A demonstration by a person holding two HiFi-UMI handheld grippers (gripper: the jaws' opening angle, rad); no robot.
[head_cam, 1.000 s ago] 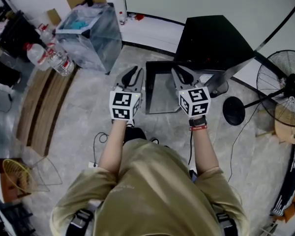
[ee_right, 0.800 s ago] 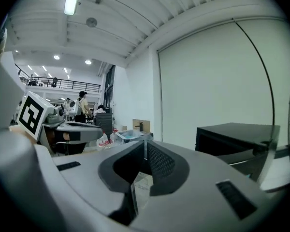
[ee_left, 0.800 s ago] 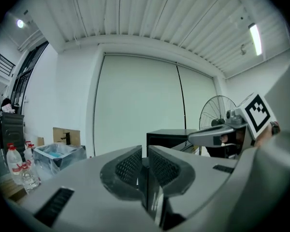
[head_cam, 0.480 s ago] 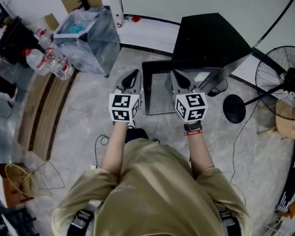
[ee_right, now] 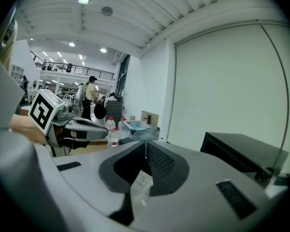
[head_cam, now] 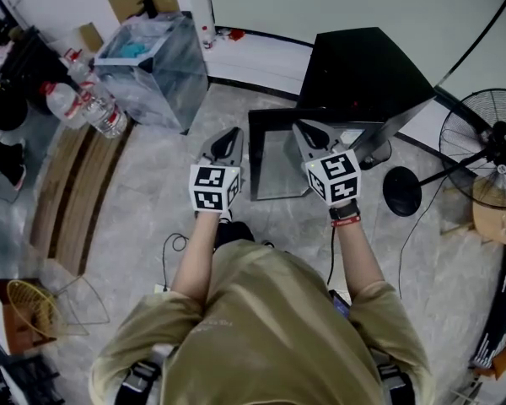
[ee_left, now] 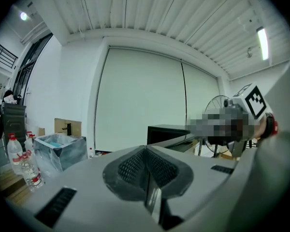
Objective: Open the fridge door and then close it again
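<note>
Fingers [ee_left: 130, 167] of my left gripper [head_cam: 234, 132] are clenched, tips together on nothing. Same for the right gripper [head_cam: 303, 126]. I count two grippers and one small black box-shaped fridge [head_cam: 363, 70], on the floor just ahead of the right gripper.

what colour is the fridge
The fridge is black; it shows best in the head view.

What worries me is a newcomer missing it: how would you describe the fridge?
Along the foot of the white wall stand a plastic-wrapped bin, a low black fridge and a black pedestal fan. The fridge is the middle one, the only solid, flat-topped black box.
</note>
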